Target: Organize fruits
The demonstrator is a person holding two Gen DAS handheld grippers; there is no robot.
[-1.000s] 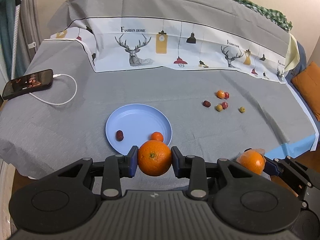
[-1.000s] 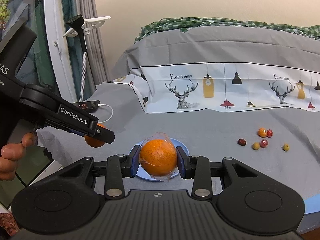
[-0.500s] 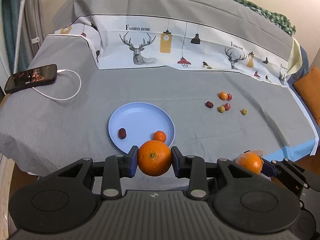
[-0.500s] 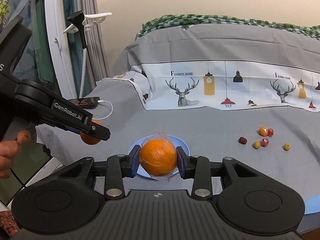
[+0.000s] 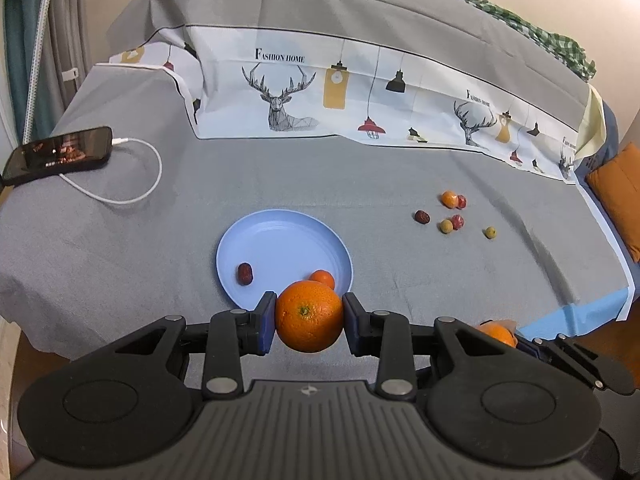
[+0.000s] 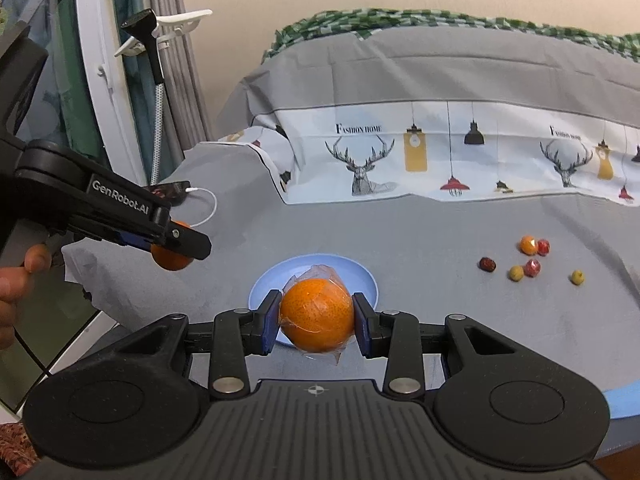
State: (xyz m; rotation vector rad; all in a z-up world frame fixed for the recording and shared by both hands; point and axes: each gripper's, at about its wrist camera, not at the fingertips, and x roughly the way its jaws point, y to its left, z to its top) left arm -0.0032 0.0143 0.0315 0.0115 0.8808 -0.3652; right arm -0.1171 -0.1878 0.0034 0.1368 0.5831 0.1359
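My left gripper [image 5: 309, 321] is shut on a bare orange [image 5: 309, 316], held just in front of the near rim of a light blue plate [image 5: 280, 240]. On the plate lie a dark red date [image 5: 245, 273] and a small tangerine [image 5: 322, 279]. My right gripper [image 6: 317, 316] is shut on an orange wrapped in clear film [image 6: 317, 314], above the near side of the blue plate [image 6: 360, 272]. The left gripper [image 6: 176, 246] shows at the left of the right wrist view, with its orange partly hidden. Several small fruits [image 5: 452, 216] lie loose on the grey cloth to the right.
A phone [image 5: 56, 154] on a white cable [image 5: 132, 196] lies at the far left of the cloth-covered surface. A printed deer cloth [image 5: 360, 96] rises behind. An orange cushion [image 5: 618, 196] sits at the right edge. A person's hand [image 6: 20, 280] holds the left gripper.
Both grippers keep their oranges. In the left wrist view the plate and loose fruits have drifted slightly right and down; in the right wrist view the left gripper sits a little lower.
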